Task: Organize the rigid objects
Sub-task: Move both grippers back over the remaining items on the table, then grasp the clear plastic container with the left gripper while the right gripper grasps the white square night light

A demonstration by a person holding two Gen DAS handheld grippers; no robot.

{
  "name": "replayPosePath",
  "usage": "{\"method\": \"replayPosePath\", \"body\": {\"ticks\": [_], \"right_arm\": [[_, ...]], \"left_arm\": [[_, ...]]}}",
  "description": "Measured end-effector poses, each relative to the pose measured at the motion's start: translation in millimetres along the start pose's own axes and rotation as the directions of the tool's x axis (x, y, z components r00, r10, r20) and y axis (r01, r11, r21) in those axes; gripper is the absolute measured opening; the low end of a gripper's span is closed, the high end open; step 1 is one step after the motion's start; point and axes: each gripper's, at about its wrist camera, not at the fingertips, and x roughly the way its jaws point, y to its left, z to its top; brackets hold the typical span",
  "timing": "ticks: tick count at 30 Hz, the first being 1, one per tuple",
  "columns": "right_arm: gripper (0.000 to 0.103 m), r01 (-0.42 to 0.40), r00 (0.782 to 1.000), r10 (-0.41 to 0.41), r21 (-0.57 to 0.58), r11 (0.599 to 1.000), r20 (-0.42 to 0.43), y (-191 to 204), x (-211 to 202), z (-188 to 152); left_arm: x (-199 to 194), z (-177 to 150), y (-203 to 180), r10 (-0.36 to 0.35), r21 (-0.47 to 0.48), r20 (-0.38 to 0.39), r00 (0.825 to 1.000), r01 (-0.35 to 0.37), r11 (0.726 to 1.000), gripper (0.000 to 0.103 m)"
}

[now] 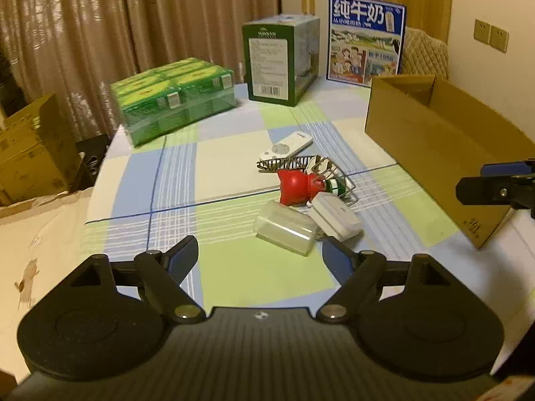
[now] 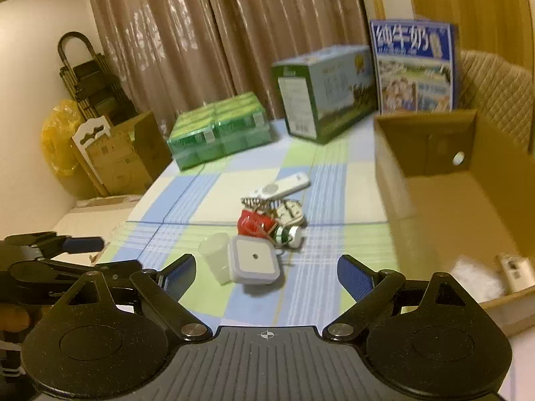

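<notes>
Both the left gripper [image 1: 259, 259] and right gripper [image 2: 265, 275] hold their jaws wide, empty. The clear tub [image 1: 284, 227] looks light, stiff, slippery; grip across its short sides.

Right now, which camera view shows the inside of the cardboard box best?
The right wrist view: it looks into the cardboard box, showing its floor and two pale items in its near corner. The left wrist view shows mostly the box's outer wall and rim, hiding the floor.
</notes>
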Motion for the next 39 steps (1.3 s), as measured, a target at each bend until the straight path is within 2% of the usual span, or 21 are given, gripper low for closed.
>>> {"method": "replayPosePath", "body": {"ticks": [11, 13, 20, 24, 30, 34, 39], "right_arm": [[0.089, -0.040, 0.997, 0.041, 0.024, 0.999, -0.072, -8, 86, -9], [0.089, -0.049, 0.995, 0.053, 0.039, 0.998, -0.086, -10, 99, -12], [0.088, -0.080, 0.989, 0.092, 0.101, 0.992, -0.118, -22, 140, -15], [0.079, -0.107, 0.985, 0.118, 0.093, 0.990, -0.127, -24, 153, -15], [0.063, -0.153, 0.974, 0.170, 0.122, 0.981, -0.148, -30, 173, -18], [0.063, -0.106, 0.981, 0.121, 0.104, 0.989, -0.153, -25, 162, -16], [0.063, 0.025, 0.989, -0.035, -0.071, 0.997, -0.144, -12, 125, -24]], "left_arm": [[73, -16, 18, -0.040, 0.054, -0.027, 0.999, 0.041, 0.998, 0.078], [84, -17, 20, -0.055, 0.061, -0.059, 0.997, 0.058, 0.996, 0.078], [104, -7, 23, -0.108, 0.128, -0.027, 0.994, 0.111, 0.986, 0.078], [111, -5, 23, -0.138, 0.141, -0.042, 0.990, 0.142, 0.980, 0.078], [114, -7, 20, -0.136, 0.160, -0.060, 0.989, 0.144, 0.977, 0.078], [115, -8, 19, -0.148, 0.160, -0.065, 0.987, 0.157, 0.975, 0.078], [121, -7, 8, -0.167, 0.193, -0.070, 0.983, 0.178, 0.965, 0.078]]}}
